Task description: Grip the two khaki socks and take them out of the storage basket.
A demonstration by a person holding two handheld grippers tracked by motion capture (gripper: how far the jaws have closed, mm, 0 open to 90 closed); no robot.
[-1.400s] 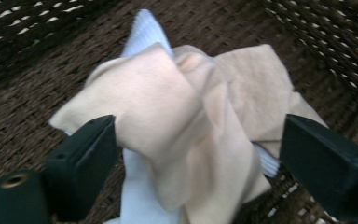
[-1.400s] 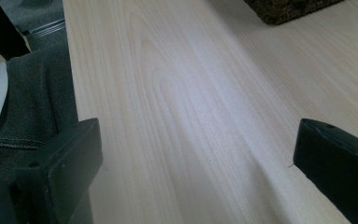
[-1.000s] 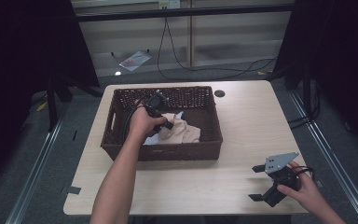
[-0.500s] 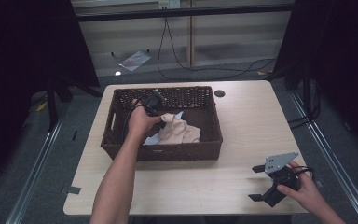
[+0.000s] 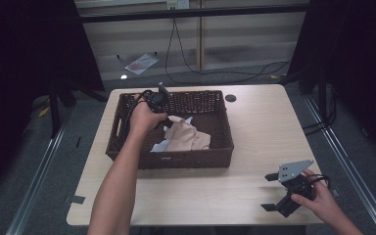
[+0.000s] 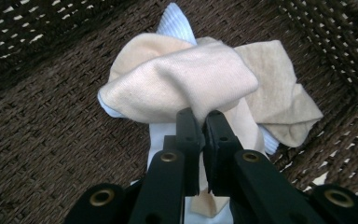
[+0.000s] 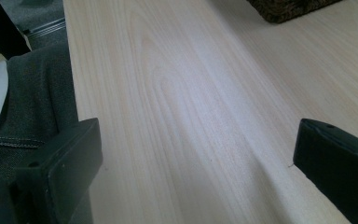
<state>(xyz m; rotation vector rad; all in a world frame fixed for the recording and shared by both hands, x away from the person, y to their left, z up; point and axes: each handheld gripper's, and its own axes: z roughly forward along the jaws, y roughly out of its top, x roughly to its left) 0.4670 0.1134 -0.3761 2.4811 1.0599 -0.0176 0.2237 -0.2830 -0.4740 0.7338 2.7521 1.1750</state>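
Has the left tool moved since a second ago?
Yes. The left tool, shut on the beige cloth, has risen slightly against the wicker basket's rim.

From my high view the left gripper [image 5: 168, 122] tips are buried behind the hand [image 5: 144, 116] and beige cloth [image 5: 188, 138], so I can't see the pinch there. Pale blue cloth [image 6: 175, 21] sits mostly under the beige one. Left gripper view cuts off the wicker basket [image 6: 51, 154] on all sides. Right gripper [image 7: 196, 172] jaws clipped by bottom edge, basket corner clipped at top. Object on the floor [image 5: 141, 62] too small to tell.
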